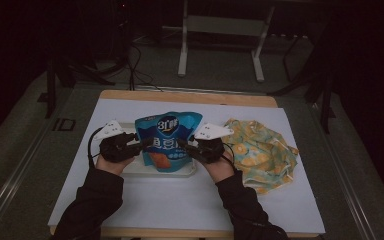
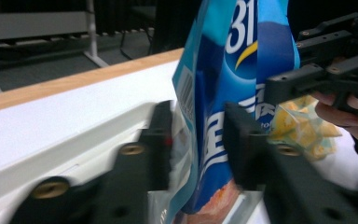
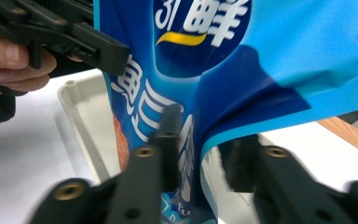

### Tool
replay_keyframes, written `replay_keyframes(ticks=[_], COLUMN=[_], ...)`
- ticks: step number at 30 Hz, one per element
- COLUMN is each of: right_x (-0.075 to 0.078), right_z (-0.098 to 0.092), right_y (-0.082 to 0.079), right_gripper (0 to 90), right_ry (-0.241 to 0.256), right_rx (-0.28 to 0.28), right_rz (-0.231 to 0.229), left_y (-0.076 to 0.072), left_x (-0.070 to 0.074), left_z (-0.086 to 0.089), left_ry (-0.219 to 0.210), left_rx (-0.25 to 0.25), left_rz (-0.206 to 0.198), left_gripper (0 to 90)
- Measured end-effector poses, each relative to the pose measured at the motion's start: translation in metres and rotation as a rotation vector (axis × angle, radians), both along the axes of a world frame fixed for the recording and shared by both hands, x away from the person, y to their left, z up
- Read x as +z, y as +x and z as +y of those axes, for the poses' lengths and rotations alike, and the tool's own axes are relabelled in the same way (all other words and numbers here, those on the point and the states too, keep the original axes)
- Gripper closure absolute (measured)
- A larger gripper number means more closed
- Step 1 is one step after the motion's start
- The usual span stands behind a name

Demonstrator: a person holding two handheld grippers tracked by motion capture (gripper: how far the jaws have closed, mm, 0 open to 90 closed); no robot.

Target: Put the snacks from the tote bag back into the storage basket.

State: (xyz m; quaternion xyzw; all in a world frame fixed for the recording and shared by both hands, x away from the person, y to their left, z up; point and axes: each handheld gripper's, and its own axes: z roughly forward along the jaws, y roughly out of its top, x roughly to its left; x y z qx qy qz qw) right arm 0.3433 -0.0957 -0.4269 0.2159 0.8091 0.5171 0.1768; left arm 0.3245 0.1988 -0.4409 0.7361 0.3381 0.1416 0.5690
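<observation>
A blue snack bag stands over a shallow white tray near the middle of a white sheet that covers a wooden table. The bag bears white lettering and an orange picture low on its front. The left gripper meets the bag's left edge and the right gripper meets its right edge, each held by a hand coming in from the near side in a dark sleeve. In the left gripper view, the two black jaws stand on either side of the bag's edge, which carries a barcode; the jaws lie close against the film and appear clamped on it. The right gripper shows farther off in that view, pressed to the opposite edge of the bag, with fingers wrapped about its body. In the right gripper view, the jaws flank a creased fold of the bag and appear clenched on it, the film puckering toward them. The tray's rim lies beneath the bag, and the left gripper touches the bag's far edge. A yellow patterned cloth lies crumpled on the sheet to the right of the tray, just beside the right hand.
</observation>
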Motion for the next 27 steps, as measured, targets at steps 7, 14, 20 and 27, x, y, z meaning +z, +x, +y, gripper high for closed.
replay_keyframes(ticks=[7, 14, 20, 27], right_x=[0.006, 0.005, 0.004, 0.003], right_z=[-0.009, -0.016, -0.025, -0.037], right_y=[0.000, 0.000, -0.002, -0.007], right_gripper=[36.7, 16.6, 15.0, 15.0], right_ry=[-0.001, -0.005, -0.005, -0.001], right_rx=[0.011, 0.020, 0.011, 0.004], right_rz=[0.002, 0.029, 0.030, 0.024], left_y=[-0.002, -0.007, -0.013, -0.023], left_x=[-0.001, -0.006, -0.012, -0.018], left_z=[0.002, 0.000, 0.000, 0.005], left_ry=[-0.011, 0.013, -0.028, -0.019], left_rx=[-0.004, -0.034, -0.044, -0.030], left_rz=[0.042, 0.055, 0.046, 0.052], left_gripper=[30.1, 10.5, 10.3, 10.3])
